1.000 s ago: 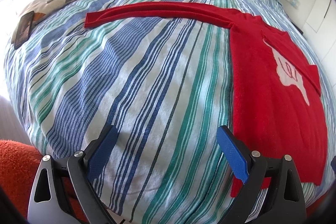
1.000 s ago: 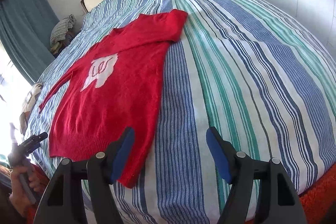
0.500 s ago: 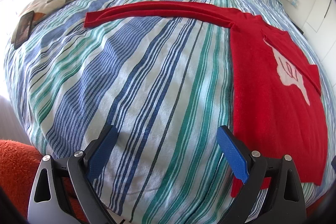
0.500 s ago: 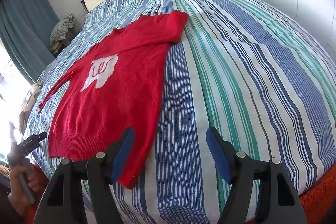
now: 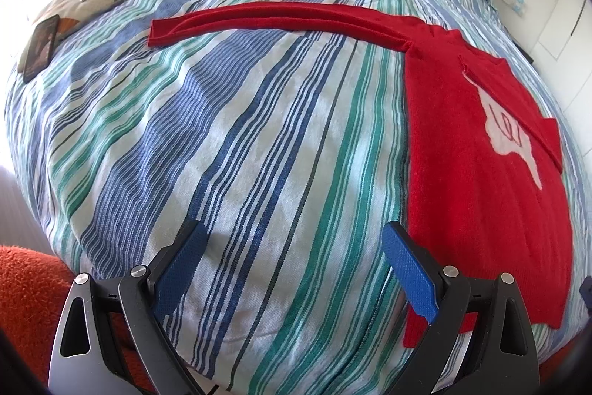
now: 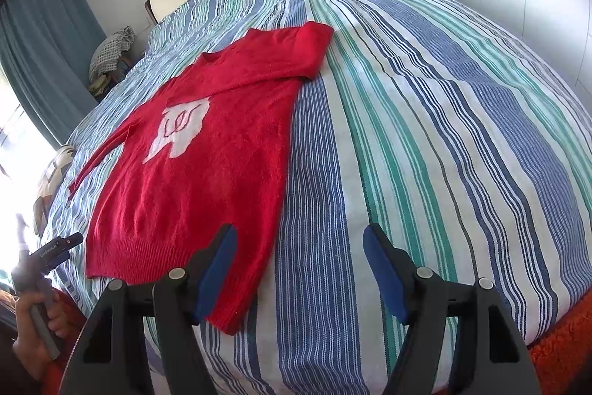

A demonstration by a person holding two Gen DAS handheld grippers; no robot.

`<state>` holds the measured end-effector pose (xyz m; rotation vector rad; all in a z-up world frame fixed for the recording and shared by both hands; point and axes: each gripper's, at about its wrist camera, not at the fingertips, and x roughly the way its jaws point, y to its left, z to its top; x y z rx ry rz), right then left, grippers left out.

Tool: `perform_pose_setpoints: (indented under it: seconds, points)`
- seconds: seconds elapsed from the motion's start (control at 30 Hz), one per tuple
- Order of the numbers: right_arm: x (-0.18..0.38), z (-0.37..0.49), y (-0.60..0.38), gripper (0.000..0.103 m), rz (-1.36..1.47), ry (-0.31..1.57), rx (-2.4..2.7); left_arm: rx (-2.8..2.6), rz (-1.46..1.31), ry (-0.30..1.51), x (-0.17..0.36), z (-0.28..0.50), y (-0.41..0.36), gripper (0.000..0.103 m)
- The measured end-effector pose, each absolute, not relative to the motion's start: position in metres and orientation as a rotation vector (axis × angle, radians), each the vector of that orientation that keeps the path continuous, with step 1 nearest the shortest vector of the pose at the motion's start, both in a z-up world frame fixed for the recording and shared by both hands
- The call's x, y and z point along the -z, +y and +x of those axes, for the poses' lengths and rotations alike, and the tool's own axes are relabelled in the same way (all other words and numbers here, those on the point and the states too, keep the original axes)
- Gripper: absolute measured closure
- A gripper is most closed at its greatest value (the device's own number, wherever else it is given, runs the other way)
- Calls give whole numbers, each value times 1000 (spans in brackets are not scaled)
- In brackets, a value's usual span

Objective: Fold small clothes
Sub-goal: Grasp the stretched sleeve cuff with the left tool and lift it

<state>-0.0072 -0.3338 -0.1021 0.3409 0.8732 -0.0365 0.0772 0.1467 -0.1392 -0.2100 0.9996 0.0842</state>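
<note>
A small red sweater (image 6: pixel 207 180) with a white patch on its chest lies flat on the striped bed. Its right sleeve is folded across the chest. In the left wrist view the same red sweater (image 5: pixel 481 180) fills the right side, and its other sleeve (image 5: pixel 281 19) stretches straight out to the left. My left gripper (image 5: pixel 292 265) hangs open over bare bedspread, just left of the sweater's hem. My right gripper (image 6: pixel 299 269) is open too, with its left finger over the hem's right corner. Neither holds anything.
The striped bedspread (image 6: pixel 425 136) covers the whole bed. A pillow with a phone and a dark tablet (image 5: pixel 39 47) lies at the far left. An orange rug (image 5: pixel 26 291) shows below the bed's edge. A hand (image 6: pixel 33 324) grips the left tool's handle.
</note>
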Motion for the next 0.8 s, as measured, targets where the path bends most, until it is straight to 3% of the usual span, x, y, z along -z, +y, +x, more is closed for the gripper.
perform_pose_setpoints:
  seconds: [0.33, 0.47, 0.67, 0.8]
  points:
    - [104, -5, -331, 33, 328, 882, 29, -183, -682, 881, 110, 158, 279, 7]
    - [106, -1, -331, 33, 324, 892, 31, -261, -761, 895, 120, 186, 318, 8]
    - [113, 5, -331, 33, 325, 917, 34, -216, -672, 930, 132, 187, 312, 8]
    - [115, 7, -327, 33, 312, 927, 24, -193, -753, 920, 142, 187, 329, 8]
